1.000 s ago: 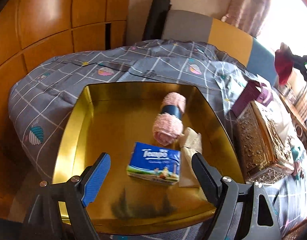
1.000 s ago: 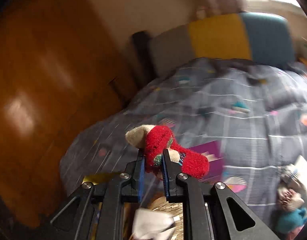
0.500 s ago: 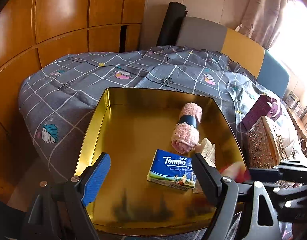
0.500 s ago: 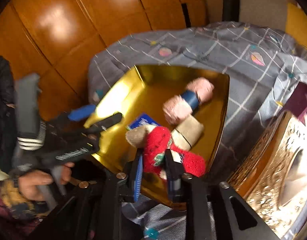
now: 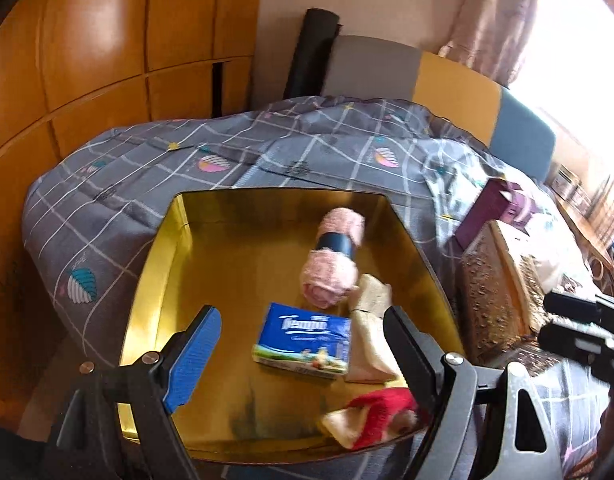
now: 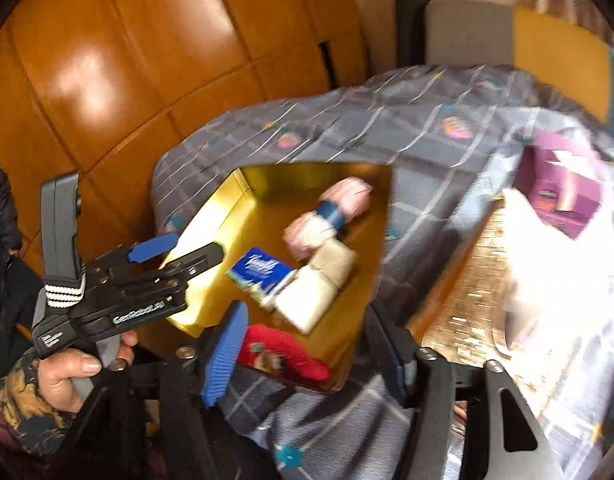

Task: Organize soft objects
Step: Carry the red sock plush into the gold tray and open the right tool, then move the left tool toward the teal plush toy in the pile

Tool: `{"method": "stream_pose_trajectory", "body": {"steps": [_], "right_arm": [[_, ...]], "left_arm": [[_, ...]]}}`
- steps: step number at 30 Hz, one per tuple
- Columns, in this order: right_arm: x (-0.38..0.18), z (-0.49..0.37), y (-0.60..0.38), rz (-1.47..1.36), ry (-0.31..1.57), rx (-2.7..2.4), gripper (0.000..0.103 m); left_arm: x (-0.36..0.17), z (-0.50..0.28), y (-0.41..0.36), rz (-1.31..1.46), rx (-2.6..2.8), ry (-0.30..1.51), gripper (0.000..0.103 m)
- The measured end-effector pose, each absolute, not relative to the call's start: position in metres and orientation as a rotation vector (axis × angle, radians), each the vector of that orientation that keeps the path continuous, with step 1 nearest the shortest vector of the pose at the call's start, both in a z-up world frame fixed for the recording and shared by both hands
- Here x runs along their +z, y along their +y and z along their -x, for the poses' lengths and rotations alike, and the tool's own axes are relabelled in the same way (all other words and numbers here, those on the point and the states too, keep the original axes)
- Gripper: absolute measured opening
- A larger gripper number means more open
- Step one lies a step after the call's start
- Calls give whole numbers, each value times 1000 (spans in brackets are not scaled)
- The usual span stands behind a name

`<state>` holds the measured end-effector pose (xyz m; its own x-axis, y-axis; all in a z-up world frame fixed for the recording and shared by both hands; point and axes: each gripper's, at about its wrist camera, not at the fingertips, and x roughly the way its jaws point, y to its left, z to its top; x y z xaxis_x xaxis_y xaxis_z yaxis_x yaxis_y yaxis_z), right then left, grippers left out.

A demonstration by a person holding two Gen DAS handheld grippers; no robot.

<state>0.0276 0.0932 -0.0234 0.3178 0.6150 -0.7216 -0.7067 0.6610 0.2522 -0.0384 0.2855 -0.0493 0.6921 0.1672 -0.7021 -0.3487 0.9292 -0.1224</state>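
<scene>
Already the gold tray (image 5: pixel 155 280) on the bed holds most of what I'd call the soft things: a pink rolled towel (image 5: pixel 333 258) with a dark band lies toward its far right, a cream folded cloth (image 5: pixel 369 320) touches the towel's near end, and a blue tissue pack (image 5: pixel 303 340) sits just beside the cloth; nearest the front rim lies the red sock (image 6: pixel 283 354), with its pale toe showing in the left wrist view.

The right gripper (image 6: pixel 307 356) hangs over that near corner with its jaws opening; the sock sits between them but the pads no longer press on it, so I'd judge this item as just delivered; the left gripper (image 5: pixel 303 356) hovers over the tray's near edge, spread wide and carrying nothing, gripped by a hand (image 6: pixel 73 364) at the lower left of the right wrist view.

What remains I can only guess: no other loose soft piece shows clearly on the grey patterned quilt (image 5: pixel 119 188); the far right of the bed is washed out by window glare.

Beside the tray on the right stands an ornate gold box (image 5: pixel 503 292), and behind it a purple box (image 5: pixel 493 208); the ornate one crowds the right gripper's way out, and the two tools are near each other over one corner.
</scene>
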Motion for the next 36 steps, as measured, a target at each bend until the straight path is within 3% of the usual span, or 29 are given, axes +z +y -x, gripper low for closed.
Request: {"method": "stream_pose_trajectory", "body": {"steps": [12,36], "right_arm": [[-4,-46,-13,-34,784,566,79],[-34,-78,-229,-291,794,4,79]], "left_arm": [[-21,31,221,96,147,709,85],[-10,13,136,-21,-64,706,85]]}}
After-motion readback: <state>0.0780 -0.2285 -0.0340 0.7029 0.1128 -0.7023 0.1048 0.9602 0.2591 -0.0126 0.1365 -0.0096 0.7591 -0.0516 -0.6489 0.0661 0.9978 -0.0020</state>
